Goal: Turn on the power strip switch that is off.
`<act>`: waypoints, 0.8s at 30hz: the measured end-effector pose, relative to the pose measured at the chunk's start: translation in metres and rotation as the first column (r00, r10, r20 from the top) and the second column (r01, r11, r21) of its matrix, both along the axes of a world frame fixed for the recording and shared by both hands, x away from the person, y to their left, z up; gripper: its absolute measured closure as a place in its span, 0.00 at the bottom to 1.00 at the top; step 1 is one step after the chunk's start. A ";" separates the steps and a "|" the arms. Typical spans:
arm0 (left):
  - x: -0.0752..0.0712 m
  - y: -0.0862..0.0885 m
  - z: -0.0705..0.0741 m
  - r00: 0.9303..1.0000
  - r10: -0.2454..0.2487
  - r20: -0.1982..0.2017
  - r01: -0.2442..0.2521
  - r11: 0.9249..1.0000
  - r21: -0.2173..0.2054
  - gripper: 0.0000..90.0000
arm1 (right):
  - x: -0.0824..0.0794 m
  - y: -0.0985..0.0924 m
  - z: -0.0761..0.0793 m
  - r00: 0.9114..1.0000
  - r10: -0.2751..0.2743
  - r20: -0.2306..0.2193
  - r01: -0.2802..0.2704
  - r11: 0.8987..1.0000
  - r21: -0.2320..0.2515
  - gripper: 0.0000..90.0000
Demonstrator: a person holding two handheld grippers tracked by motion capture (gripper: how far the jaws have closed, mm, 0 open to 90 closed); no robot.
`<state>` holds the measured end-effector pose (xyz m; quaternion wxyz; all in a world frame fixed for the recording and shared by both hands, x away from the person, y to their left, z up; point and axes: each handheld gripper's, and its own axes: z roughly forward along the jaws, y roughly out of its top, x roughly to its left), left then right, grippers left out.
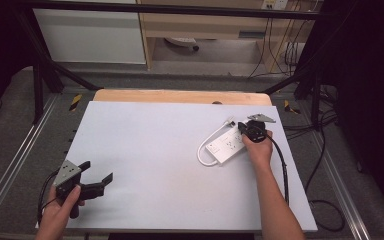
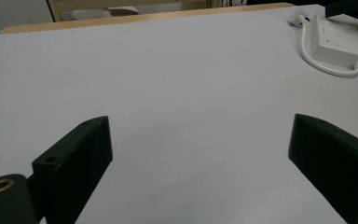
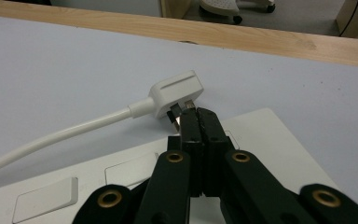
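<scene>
Over power strip (image 1: 226,145), right gripper (image 1: 244,128), jaws pressed together.
Tips just beside white plug (image 3: 177,94); left gripper (image 1: 99,174) spread wide, well apart.

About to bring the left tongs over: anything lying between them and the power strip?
Nothing: in the left gripper view, bare white tabletop runs from the left tongs to the power strip.

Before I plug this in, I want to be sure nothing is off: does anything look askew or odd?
The power strip lies at a slant on the white table, and its own white plug is curled back beside it, prongs toward the shut right gripper. No damage or spill shows. The left gripper stands open, far off.
</scene>
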<state>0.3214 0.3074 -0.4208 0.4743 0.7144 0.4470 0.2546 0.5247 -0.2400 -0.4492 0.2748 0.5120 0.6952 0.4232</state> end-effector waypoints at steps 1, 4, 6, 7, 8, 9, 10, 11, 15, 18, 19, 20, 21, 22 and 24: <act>0.000 0.000 0.000 1.000 -0.001 0.000 0.001 1.000 0.000 0.07 | 0.000 0.000 0.000 1.000 -0.001 0.000 0.001 1.000 0.003 1.00; 0.000 0.000 0.000 1.000 -0.001 0.000 0.001 1.000 0.001 0.07 | 0.000 0.000 -0.001 1.000 -0.001 0.003 0.001 1.000 0.005 1.00; 0.000 0.000 0.000 1.000 -0.001 0.001 0.001 1.000 0.000 0.07 | 0.000 0.000 -0.001 1.000 -0.001 0.006 0.001 1.000 0.005 1.00; 0.000 0.000 0.000 1.000 -0.001 0.000 0.001 1.000 0.000 0.07 | -0.001 0.000 -0.001 1.000 0.000 0.005 0.000 1.000 0.008 1.00; 0.000 0.000 0.000 1.000 -0.001 0.000 0.001 1.000 -0.001 0.07 | -0.001 0.000 -0.001 1.000 -0.001 0.005 0.001 1.000 0.011 1.00; 0.000 0.000 0.000 1.000 -0.001 0.000 0.001 1.000 0.000 0.07 | -0.001 0.000 -0.001 1.000 0.000 0.008 0.000 1.000 0.011 1.00; 0.000 0.000 0.000 1.000 -0.001 0.000 0.001 1.000 0.001 0.07 | -0.001 0.000 -0.002 1.000 0.000 0.009 0.000 1.000 0.013 1.00; 0.000 0.000 0.000 1.000 -0.002 0.000 0.002 1.000 0.001 0.07 | -0.001 0.000 -0.002 1.000 0.000 0.008 -0.001 1.000 0.015 1.00; 0.000 0.000 0.000 1.000 -0.002 0.000 0.002 1.000 0.000 0.07 | -0.002 0.000 -0.002 1.000 0.004 0.014 -0.004 1.000 0.017 1.00; 0.000 0.000 0.000 1.000 -0.002 -0.001 0.002 1.000 0.001 0.07 | -0.003 0.001 -0.003 1.000 0.006 0.016 -0.007 1.000 0.017 1.00; 0.000 0.000 0.000 1.000 -0.002 -0.001 0.002 1.000 0.001 0.07 | -0.003 0.000 -0.003 1.000 0.005 0.015 -0.006 1.000 0.022 1.00; 0.000 0.000 0.000 1.000 -0.002 0.000 0.002 1.000 0.001 0.07 | -0.003 0.000 -0.003 1.000 0.008 0.013 -0.008 1.000 0.025 1.00; 0.000 0.000 0.000 1.000 -0.002 0.000 0.002 1.000 0.000 0.07 | -0.003 0.000 -0.003 1.000 0.009 0.014 -0.009 1.000 0.026 1.00; 0.000 0.000 0.000 1.000 -0.002 0.000 0.002 1.000 0.000 0.07 | -0.003 0.000 -0.003 1.000 0.008 0.014 -0.009 1.000 0.025 1.00; 0.000 -0.001 0.000 1.000 -0.002 -0.001 0.002 1.000 0.001 0.07 | -0.003 0.000 -0.003 1.000 0.010 0.019 -0.010 1.000 0.018 1.00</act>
